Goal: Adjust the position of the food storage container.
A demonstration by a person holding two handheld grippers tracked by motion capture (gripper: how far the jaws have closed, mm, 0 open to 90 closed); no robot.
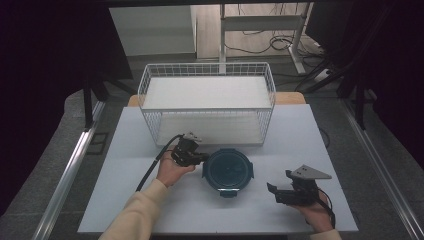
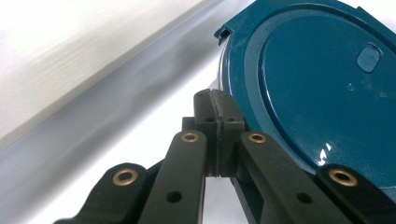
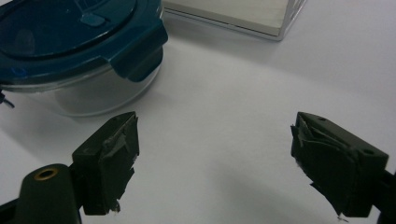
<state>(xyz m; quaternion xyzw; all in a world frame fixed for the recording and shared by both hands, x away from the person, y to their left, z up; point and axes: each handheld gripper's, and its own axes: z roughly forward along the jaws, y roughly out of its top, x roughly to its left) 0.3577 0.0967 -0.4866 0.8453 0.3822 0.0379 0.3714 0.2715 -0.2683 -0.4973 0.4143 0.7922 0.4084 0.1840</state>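
High view: the round food container (image 1: 228, 171) sits at table centre, just in front of the white wire basket (image 1: 207, 102) at its 12 o'clock. My left tongs (image 1: 202, 158) stand at the container's 9 o'clock, against its rim. My right tongs (image 1: 274, 192) rest on the white table (image 1: 150, 200) at its 4 o'clock, apart from it.

Left gripper view: my left tongs (image 2: 218, 135) are clenched, pads pressed flat together with nothing between them, their tip beside the teal lid (image 2: 322, 79). The lid is smooth, glossy plastic, circular, with a raised outer band, a small oval vent tab and a latch flap at the edge.

Right gripper view: my right tongs (image 3: 215, 158) are released, jaws wide, their taped pads frayed. The container (image 3: 79, 51) lies at 11 o'clock; its bowl is clear, likely glass, and one latch is folded down.

Judgement: the step in hand appears to be nudging or bracing the container with the closed left tip. The next move calls for steadying the bowl while a latch is worked, or opening the left jaws for a rim grip.
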